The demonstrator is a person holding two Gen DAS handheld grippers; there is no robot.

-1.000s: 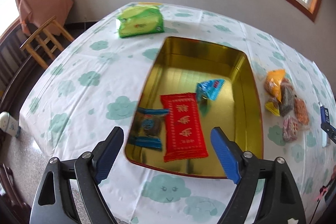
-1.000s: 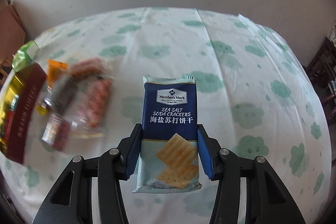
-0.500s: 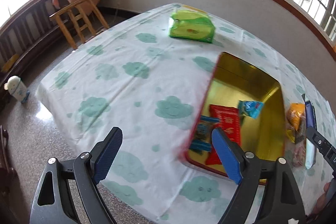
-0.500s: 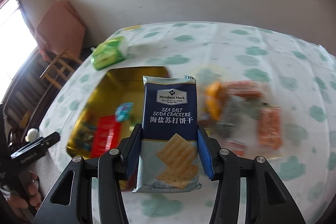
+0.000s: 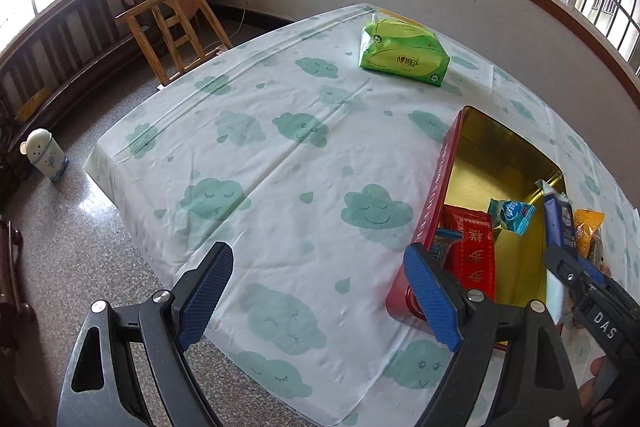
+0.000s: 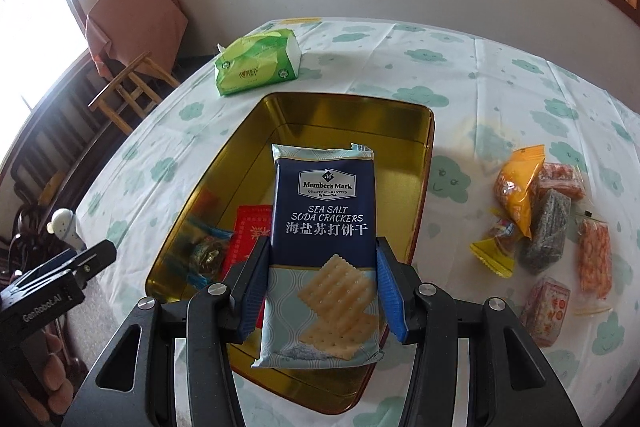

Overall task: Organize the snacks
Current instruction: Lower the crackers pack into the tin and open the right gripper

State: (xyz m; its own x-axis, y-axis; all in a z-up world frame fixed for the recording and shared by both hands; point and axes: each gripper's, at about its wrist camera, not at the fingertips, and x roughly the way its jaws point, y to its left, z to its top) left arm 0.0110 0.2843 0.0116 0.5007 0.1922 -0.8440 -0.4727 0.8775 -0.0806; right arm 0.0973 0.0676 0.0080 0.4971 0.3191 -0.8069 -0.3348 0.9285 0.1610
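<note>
Left wrist view: left gripper (image 5: 318,297) spread wide, nothing between the pads, hanging over the cloud-print tablecloth (image 5: 280,155) just beside the red-walled tin (image 5: 434,195). Inside the tin: red packet (image 5: 474,251), teal sachet (image 5: 512,215).

Right wrist view: right gripper (image 6: 318,285) clamped on the cracker pack (image 6: 322,247), held above the tin's gold floor, over the red packet. Loose snack pile (image 6: 548,223) lying on the cloth to the right, outside the tin.

Risks, as judged: released tilted, could land propped on the packets below or against the tin wall; slick wrapper could slip early from a light side grip.
</note>
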